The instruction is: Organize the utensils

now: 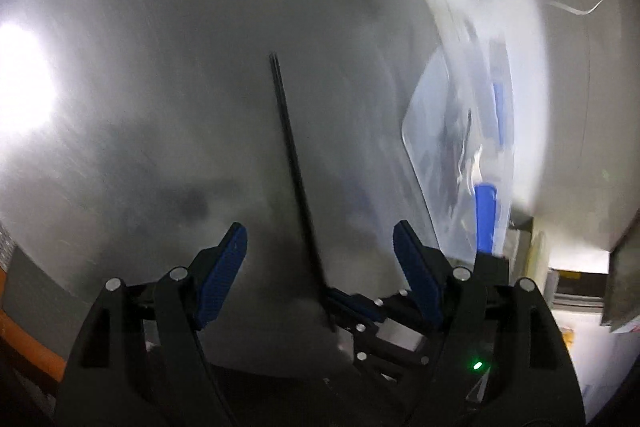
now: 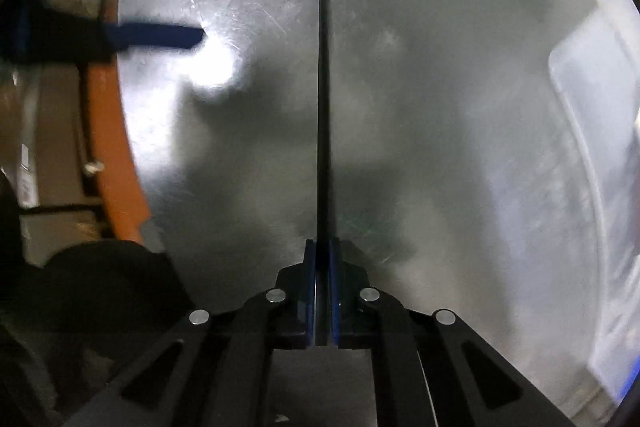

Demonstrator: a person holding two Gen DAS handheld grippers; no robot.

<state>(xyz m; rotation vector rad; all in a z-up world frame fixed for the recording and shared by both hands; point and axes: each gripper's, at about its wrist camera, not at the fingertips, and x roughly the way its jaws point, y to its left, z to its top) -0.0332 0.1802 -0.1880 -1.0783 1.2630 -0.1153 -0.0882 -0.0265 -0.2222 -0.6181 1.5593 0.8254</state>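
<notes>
So the right tongs (image 2: 322, 291) are clamped tight on a long thin black utensil (image 2: 323, 99), looks like a chopstick or a pair pressed together, hard to say. In the right wrist view it runs from the pads at bottom centre straight up to near the top of the frame, over a scratched shiny metal tabletop (image 2: 400, 107).

The left tongs (image 1: 320, 251) are spread wide apart with nothing between the blue pads (image 1: 224, 275). In the left wrist view the same black stick (image 1: 296, 179) rises from the lower middle to about mid-frame, and the right tongs holding it sit low and just right of centre.

Further out: a clear plastic bin (image 1: 448, 147) at the right of the left view, blurry stuff inside, something blue (image 1: 485, 217) at its near end. In the right view the bin (image 2: 592, 155) hugs the right edge. An orange strip (image 2: 116, 147) runs down the left side along the tabletop's edge, and a blue fingertip (image 2: 160, 35) of the left tongs pokes in at the upper left.
</notes>
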